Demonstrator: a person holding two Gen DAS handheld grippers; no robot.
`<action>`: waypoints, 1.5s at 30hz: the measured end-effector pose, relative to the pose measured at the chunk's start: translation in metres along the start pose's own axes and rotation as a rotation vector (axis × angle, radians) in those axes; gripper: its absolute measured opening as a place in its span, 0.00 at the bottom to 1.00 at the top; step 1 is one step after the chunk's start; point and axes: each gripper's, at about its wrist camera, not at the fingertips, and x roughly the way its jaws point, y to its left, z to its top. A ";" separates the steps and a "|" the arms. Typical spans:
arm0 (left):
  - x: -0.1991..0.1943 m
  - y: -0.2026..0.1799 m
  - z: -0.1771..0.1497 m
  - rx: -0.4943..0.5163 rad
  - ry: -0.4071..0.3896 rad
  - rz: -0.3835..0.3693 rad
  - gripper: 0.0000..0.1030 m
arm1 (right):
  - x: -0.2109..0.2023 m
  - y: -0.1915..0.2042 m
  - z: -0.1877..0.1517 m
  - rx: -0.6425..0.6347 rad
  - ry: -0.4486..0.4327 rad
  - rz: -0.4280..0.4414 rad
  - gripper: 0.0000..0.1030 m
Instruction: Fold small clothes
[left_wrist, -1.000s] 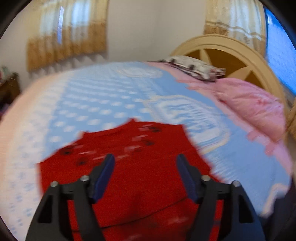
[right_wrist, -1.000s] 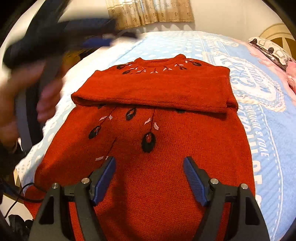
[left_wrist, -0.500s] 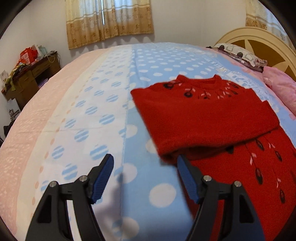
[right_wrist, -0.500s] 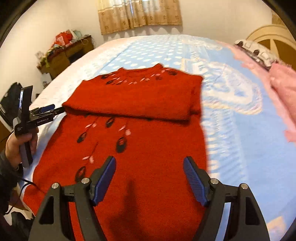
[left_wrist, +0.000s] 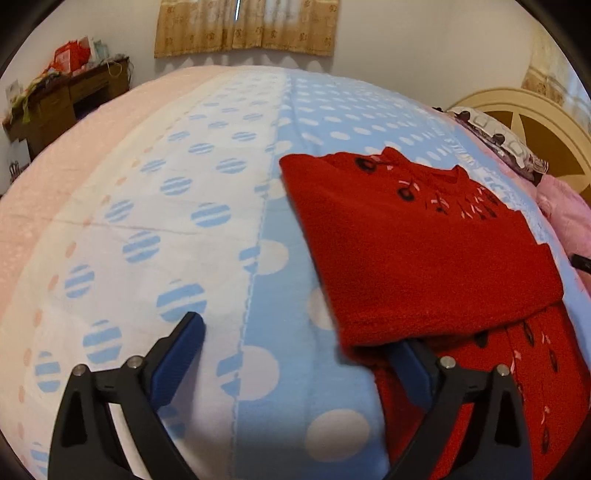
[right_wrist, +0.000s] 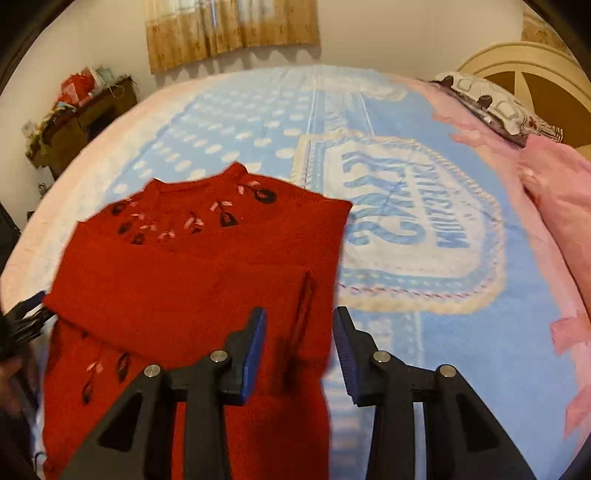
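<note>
Sweater (left_wrist: 424, 254) lies on the bed (left_wrist: 184, 221), sleeves folded across. My left gripper (left_wrist: 295, 350) is opening at one corner; my right gripper (right_wrist: 299, 350) is closing around the opposite edge, not yet pinching.

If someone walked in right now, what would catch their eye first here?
First, the bright red knitted sweater with dark embroidered flowers, its sleeves folded across its chest, lying on the pale blue polka-dot bedspread. Next, the two black grippers with blue pads: the left gripper opening at the fold's corner, the right gripper closing over the sweater's edge.
</note>
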 end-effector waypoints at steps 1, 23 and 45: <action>0.000 -0.003 -0.001 0.013 -0.002 0.006 0.96 | 0.009 0.000 0.001 0.013 0.015 0.015 0.38; -0.001 -0.005 0.001 0.030 0.005 0.009 1.00 | 0.051 -0.010 0.012 0.000 0.033 -0.111 0.11; -0.008 -0.024 0.010 0.098 -0.050 0.128 1.00 | 0.030 0.028 -0.023 -0.110 0.026 0.038 0.47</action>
